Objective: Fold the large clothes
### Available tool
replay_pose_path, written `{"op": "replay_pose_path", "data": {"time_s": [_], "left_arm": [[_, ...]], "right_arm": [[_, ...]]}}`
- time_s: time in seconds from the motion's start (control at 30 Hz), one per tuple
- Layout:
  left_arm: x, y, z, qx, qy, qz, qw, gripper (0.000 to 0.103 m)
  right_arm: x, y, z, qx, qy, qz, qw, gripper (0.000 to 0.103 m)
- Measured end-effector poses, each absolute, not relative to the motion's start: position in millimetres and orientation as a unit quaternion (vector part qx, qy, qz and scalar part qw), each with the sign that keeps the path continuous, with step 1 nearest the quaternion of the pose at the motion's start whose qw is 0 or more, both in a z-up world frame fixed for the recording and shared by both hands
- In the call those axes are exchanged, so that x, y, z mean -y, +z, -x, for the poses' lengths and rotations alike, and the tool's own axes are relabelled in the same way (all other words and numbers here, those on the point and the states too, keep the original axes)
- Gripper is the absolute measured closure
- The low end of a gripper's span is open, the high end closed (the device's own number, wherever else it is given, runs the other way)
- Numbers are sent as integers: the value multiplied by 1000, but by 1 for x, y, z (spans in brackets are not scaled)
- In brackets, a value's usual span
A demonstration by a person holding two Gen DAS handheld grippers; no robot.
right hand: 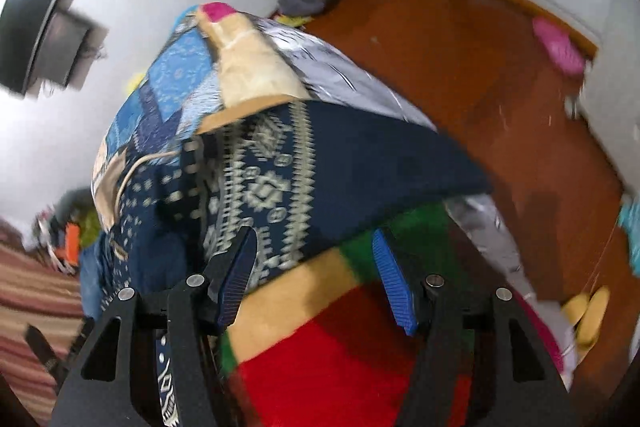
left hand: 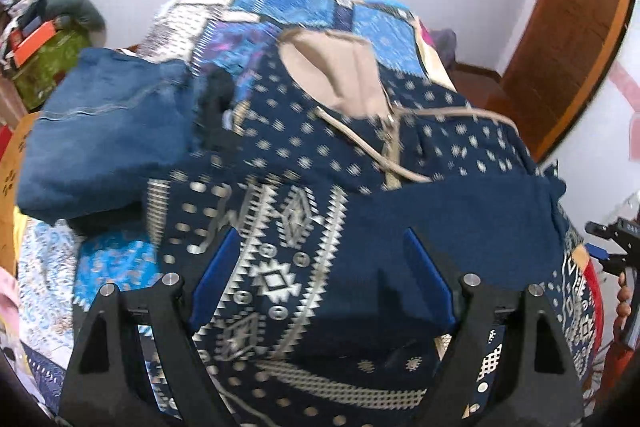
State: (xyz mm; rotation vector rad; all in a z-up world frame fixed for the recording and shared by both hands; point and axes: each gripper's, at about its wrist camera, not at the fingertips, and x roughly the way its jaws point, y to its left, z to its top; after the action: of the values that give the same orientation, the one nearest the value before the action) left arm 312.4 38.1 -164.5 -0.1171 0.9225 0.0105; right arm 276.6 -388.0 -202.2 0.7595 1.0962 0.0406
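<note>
A navy hoodie (left hand: 280, 155) with white geometric patterns and a beige-lined hood (left hand: 340, 75) lies spread on the patchwork quilt of a bed (left hand: 304, 7). A plain navy part (left hand: 460, 219) is folded over its right side. My left gripper (left hand: 322, 275) hovers above the hoodie's middle, open, with nothing between its blue pads. In the right wrist view the hoodie (right hand: 276, 187) lies ahead, its plain navy flap (right hand: 392, 155) reaching right. My right gripper (right hand: 316, 281) is open over a red, yellow and green blanket (right hand: 320, 359), its left finger close to the hoodie's edge.
A folded blue denim garment (left hand: 108, 139) rests on the bed left of the hoodie. Clutter (left hand: 44, 39) is piled at the far left. A wooden door (left hand: 572, 39) stands on the right. The brown floor (right hand: 460, 39) holds pink slippers (right hand: 558, 47) and yellow slippers (right hand: 588, 315).
</note>
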Motion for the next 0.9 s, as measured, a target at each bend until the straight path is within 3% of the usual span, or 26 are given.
{"op": "replay_pose_path", "data": {"time_s": [0.27, 0.47, 0.5, 0.6, 0.67, 0.9], "left_arm": [[-25, -205, -323, -484, -7, 45, 874, 20], [-30, -233, -324, -510, -13, 92, 855, 19], [-31, -234, -322, -506, -12, 101, 856, 19], [-34, -235, -318, -503, -8, 107, 858, 19], [-34, -235, -315, -502, -5, 104, 859, 19], [-43, -232, -300, -507, -8, 101, 856, 19]], "right_arm": [[397, -238, -300, -523, 4, -393, 756, 44], [399, -242, -326, -532, -23, -371, 761, 47], [399, -242, -329, -532, -31, -366, 763, 51], [396, -231, -334, -528, -61, -340, 776, 80], [394, -219, -334, -513, -73, -329, 789, 92], [361, -131, -315, -419, -32, -281, 863, 97]]}}
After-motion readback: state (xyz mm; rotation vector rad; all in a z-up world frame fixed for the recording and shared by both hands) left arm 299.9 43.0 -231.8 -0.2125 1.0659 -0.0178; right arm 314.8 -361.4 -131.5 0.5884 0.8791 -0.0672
